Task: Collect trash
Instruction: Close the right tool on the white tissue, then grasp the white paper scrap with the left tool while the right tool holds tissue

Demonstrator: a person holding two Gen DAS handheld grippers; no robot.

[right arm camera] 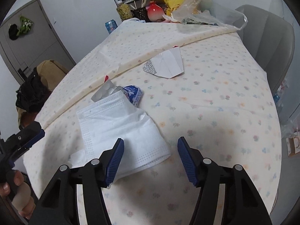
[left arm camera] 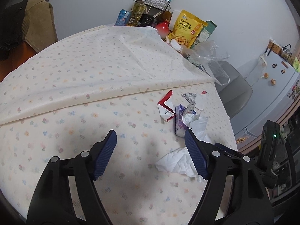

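both tongs stand apart and hold nothing. left tongs [left arm camera: 151,136] hover over the flowered surface [left arm camera: 75,140], crumpled tissue [left arm camera: 176,162] touching their right finger. right tongs [right arm camera: 151,144] straddle a white face mask's [right arm camera: 120,120] near edge; beyond it lie a blue wrapper [right arm camera: 134,92], perhaps a blister pack [right arm camera: 105,91], and flattened carton [right arm camera: 167,65].

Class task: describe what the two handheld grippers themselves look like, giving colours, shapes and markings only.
Both the left gripper and the right gripper have black angular plastic arms with round silver pivot pins. Each finger ends in a ribbed navy-blue pad. No cables or printed markings show.
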